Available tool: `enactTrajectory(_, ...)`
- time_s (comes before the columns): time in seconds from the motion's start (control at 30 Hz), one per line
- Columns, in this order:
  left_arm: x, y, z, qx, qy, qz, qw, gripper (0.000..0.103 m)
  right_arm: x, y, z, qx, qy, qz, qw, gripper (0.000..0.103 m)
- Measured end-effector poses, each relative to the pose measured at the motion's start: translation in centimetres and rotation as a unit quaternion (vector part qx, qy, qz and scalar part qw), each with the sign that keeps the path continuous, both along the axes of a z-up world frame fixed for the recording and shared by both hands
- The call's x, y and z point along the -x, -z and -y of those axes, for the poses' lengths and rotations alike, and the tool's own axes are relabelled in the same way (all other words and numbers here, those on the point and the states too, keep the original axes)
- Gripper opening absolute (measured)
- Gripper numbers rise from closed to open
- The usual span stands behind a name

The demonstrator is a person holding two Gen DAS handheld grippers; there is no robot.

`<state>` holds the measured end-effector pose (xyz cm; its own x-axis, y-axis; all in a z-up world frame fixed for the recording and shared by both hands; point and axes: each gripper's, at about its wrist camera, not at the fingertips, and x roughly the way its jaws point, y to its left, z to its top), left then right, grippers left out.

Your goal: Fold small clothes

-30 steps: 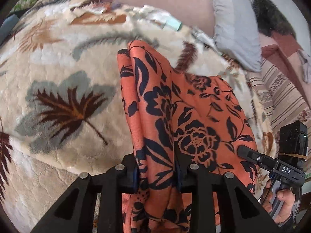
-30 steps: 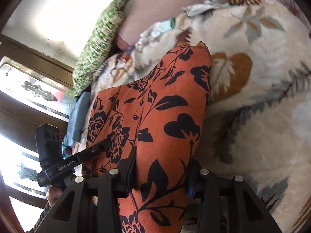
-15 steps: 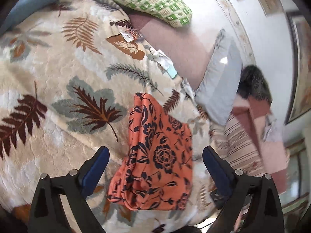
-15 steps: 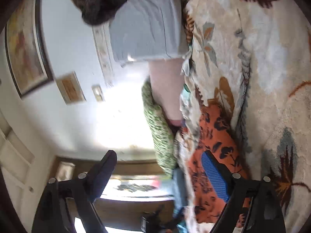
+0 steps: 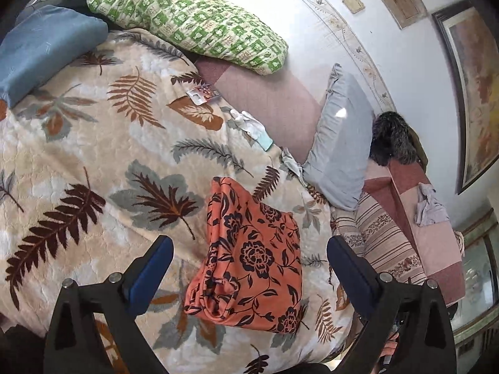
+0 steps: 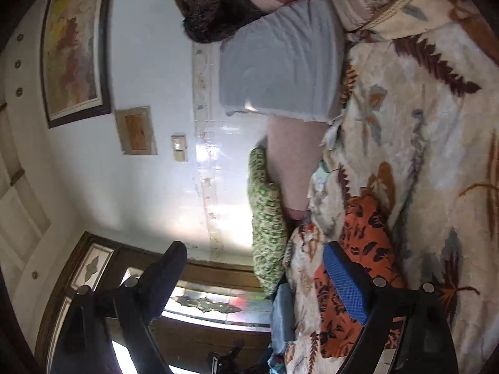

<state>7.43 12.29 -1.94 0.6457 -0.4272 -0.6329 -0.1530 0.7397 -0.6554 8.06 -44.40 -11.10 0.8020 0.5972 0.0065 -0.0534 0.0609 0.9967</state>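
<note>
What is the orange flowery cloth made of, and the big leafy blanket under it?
The orange flowery cloth looks like thin, smooth woven fabric, maybe rayon or cotton: it lies flat with soft folds and a printed black flower pattern. The leafy blanket looks like thick plush fleece: its surface is fuzzy and puffy, with embossed dimples between the leaves. The exact fibres cannot be told by sight.

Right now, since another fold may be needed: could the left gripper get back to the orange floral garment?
Probably yes. The left gripper is open above the orange floral garment, which lies on the blanket with nothing between.
</note>
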Motion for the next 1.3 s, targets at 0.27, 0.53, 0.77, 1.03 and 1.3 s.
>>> enactTrajectory(0.27,1.9,0.8,4.7,-0.191,-0.003,-0.028,0.9812,0.099,2.4,2.0,-4.3,0.206,-0.040,-0.068,0.975,0.092)
enactTrajectory(0.53,3.7,0.8,11.9,-0.330,0.052,-0.024,0.9421,0.099,3.9,0.3,-15.7,0.520,-0.125,-0.067,0.842,0.092)
enactTrajectory(0.77,5.3,-0.4,13.5,-0.350,0.047,-0.004,0.9355,0.099,5.7,-0.2,-20.6,0.626,-0.123,-0.066,0.767,0.092)
enactTrajectory(1.03,5.9,-0.8,13.4,-0.354,0.035,0.004,0.9346,0.099,6.4,-2.1,-23.1,0.672,-0.104,-0.051,0.732,0.092)
enactTrajectory(1.3,6.3,-1.0,13.3,-0.331,0.037,0.002,0.9428,0.099,7.0,-2.2,-24.0,0.700,-0.096,-0.044,0.706,0.092)
